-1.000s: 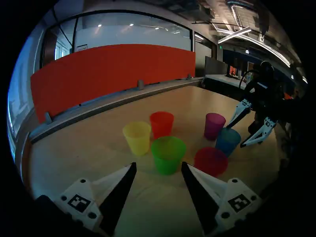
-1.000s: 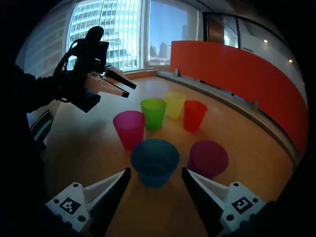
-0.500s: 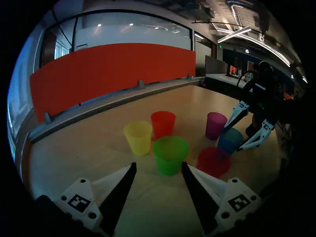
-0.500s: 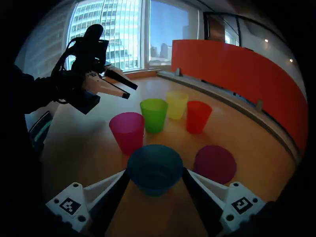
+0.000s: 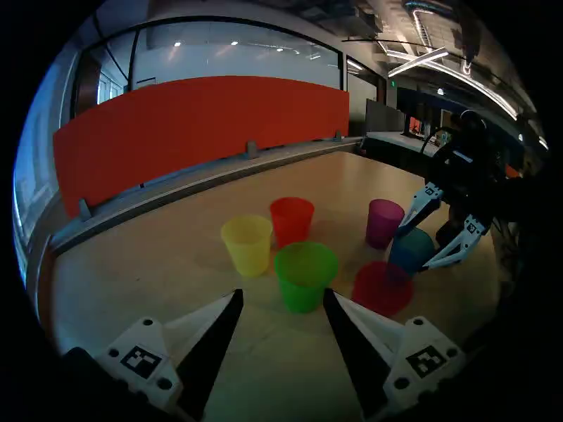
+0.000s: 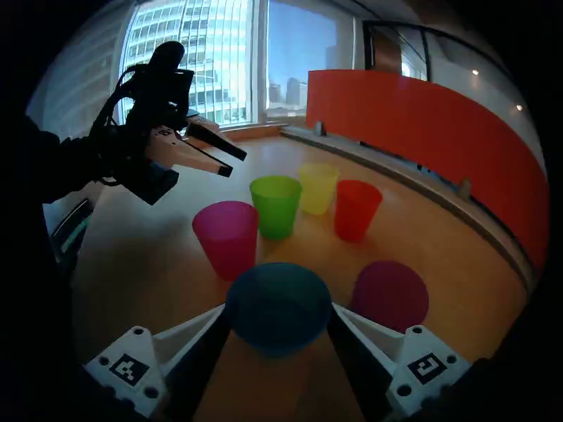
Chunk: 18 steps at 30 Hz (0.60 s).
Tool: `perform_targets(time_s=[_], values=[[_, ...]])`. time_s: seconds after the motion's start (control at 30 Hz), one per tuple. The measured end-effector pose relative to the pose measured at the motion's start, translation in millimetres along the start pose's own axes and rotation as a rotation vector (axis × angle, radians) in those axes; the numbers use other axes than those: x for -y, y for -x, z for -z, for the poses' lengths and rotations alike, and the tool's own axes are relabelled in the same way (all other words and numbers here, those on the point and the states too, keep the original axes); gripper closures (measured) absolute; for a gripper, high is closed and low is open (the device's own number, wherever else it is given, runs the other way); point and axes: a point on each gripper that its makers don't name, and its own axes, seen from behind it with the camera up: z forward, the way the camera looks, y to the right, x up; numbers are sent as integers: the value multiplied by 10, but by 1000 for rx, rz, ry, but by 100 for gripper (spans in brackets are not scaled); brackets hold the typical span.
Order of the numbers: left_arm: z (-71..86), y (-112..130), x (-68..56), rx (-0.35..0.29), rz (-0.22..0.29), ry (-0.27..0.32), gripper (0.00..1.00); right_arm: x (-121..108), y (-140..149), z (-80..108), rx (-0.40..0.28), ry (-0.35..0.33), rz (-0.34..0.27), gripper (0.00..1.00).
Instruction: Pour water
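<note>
Several coloured plastic cups stand on a wooden table (image 5: 176, 260). A blue cup (image 6: 278, 306) sits between the fingers of my right gripper (image 6: 278, 316), which press on its two sides. From the left gripper view the same blue cup (image 5: 414, 247) shows inside the right gripper (image 5: 416, 248), at the right. My left gripper (image 5: 283, 294) is open with nothing between its fingers, just short of a green cup (image 5: 305, 274). The left gripper (image 6: 234, 162) also hangs above the table's far left, held by a dark-sleeved hand. I cannot tell whether the blue cup holds water.
Around the green cup (image 6: 276, 204) stand a yellow cup (image 5: 246, 243), an orange-red cup (image 5: 292, 219), a purple cup (image 5: 385, 221) and a pink-red cup (image 5: 382, 287). An orange partition (image 5: 197, 133) runs along the table's far edge. Tall windows (image 6: 197, 56) lie beyond.
My right gripper has moved forward until the blue cup sits between its fingers, which have drawn in slightly onto it. The left gripper has barely moved.
</note>
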Motion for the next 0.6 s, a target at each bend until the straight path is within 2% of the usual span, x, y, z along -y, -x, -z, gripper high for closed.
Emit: perform_targets(time_s=[0.27, 0.6], values=[[-12, 9, -3, 6, -3, 4, 16, 10, -7, -1, -4, -4, -11, 9], [-40, 65, -68, 36, -8, 25, 16, 70, -112, 66, -27, -20, -8, 9]])
